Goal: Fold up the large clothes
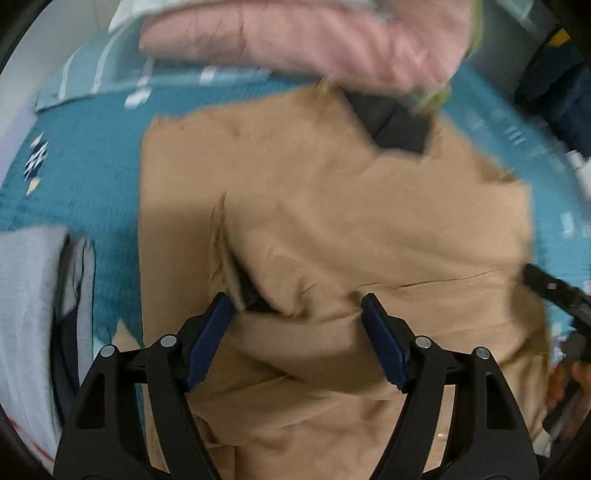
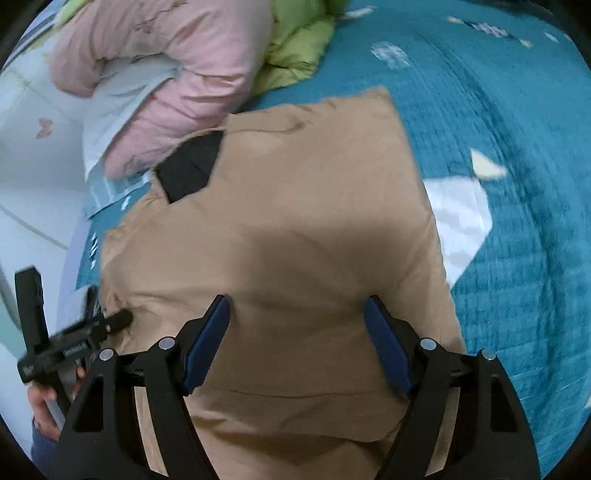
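Observation:
A tan garment [image 1: 332, 206] [image 2: 295, 206] lies folded over on a teal bedspread [image 1: 85, 166] [image 2: 498, 110], with a black lining patch [image 1: 399, 129] [image 2: 192, 166] showing at its far end. My left gripper [image 1: 295, 299] hangs open over the garment's near part, above a creased fold with a dark gap; nothing sits between its blue pads. My right gripper [image 2: 296, 299] is open too, over smooth tan cloth, with nothing between its pads. Each gripper's black finger [image 1: 546, 286] [image 2: 114, 321] pokes into the other's view at the garment's side edge.
A pink padded jacket [image 1: 295, 33] [image 2: 166, 55] lies beyond the garment, with a green one [image 2: 295, 44] beside it. Grey clothing [image 1: 26, 295] lies at the left of the left wrist view. A person's hand [image 1: 565, 384] [image 2: 44, 402] holds each gripper.

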The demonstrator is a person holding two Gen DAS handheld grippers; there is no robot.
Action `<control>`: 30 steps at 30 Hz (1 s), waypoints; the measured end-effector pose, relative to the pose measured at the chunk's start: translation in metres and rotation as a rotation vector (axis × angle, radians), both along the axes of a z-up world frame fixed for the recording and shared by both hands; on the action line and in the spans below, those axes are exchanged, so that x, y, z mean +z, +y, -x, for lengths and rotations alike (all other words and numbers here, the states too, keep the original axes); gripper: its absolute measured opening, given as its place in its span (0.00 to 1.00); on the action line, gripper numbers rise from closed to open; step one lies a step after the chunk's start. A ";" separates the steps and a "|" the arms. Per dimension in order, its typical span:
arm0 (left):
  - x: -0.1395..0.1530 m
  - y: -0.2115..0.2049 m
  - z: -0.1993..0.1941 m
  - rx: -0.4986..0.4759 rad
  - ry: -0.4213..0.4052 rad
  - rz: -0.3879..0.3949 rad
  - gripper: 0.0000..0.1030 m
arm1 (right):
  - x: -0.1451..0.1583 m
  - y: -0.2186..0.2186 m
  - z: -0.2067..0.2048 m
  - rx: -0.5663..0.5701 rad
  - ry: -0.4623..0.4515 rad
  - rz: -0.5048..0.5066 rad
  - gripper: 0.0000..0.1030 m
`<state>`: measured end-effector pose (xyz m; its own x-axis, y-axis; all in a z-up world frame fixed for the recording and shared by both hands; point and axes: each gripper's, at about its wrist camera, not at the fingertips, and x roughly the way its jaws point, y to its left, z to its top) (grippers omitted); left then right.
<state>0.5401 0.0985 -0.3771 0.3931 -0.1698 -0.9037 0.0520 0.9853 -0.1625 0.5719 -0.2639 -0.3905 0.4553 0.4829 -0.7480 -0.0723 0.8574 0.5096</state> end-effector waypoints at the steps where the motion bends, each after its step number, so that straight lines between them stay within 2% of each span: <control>1: 0.011 0.006 0.001 0.003 -0.041 0.042 0.72 | 0.008 -0.004 -0.001 -0.005 -0.024 -0.021 0.70; 2: 0.024 0.016 -0.001 0.012 -0.084 0.087 0.72 | 0.022 -0.013 -0.006 -0.023 -0.059 -0.036 0.70; 4: 0.039 0.033 -0.010 0.051 -0.122 0.114 0.76 | 0.032 -0.026 -0.020 -0.071 -0.075 -0.012 0.71; 8: 0.035 0.070 -0.050 0.186 -0.074 -0.008 0.77 | 0.024 -0.053 -0.062 -0.144 -0.010 0.035 0.72; 12: 0.005 0.094 -0.087 0.252 0.049 -0.026 0.77 | 0.001 -0.060 -0.095 -0.144 0.093 0.026 0.71; 15: -0.017 0.089 -0.103 0.237 0.109 -0.059 0.77 | -0.021 -0.057 -0.111 -0.104 0.145 -0.056 0.71; 17: -0.034 0.087 -0.112 0.224 0.170 -0.057 0.77 | -0.037 -0.049 -0.120 -0.089 0.194 -0.032 0.71; 19: -0.049 0.085 -0.119 0.228 0.206 -0.049 0.76 | -0.041 -0.045 -0.124 -0.080 0.185 -0.025 0.70; 20: -0.053 0.084 -0.121 0.231 0.211 -0.047 0.75 | -0.040 -0.044 -0.123 -0.072 0.164 -0.032 0.55; 21: -0.053 0.082 -0.122 0.228 0.203 -0.037 0.62 | -0.040 -0.044 -0.123 -0.060 0.166 -0.044 0.41; 22: -0.051 0.079 -0.122 0.214 0.187 -0.024 0.44 | -0.040 -0.043 -0.123 -0.052 0.167 -0.045 0.36; 23: -0.047 0.074 -0.121 0.197 0.172 -0.028 0.37 | -0.038 -0.042 -0.123 -0.042 0.157 -0.034 0.26; 24: -0.045 0.071 -0.120 0.181 0.165 -0.028 0.21 | -0.031 -0.043 -0.119 -0.028 0.124 -0.024 0.22; 26: -0.028 0.064 -0.110 0.139 0.099 -0.036 0.16 | -0.019 -0.044 -0.113 -0.018 0.076 -0.040 0.18; 30: 0.018 0.067 -0.078 0.101 -0.019 0.053 0.14 | 0.025 -0.045 -0.083 0.021 -0.045 -0.055 0.16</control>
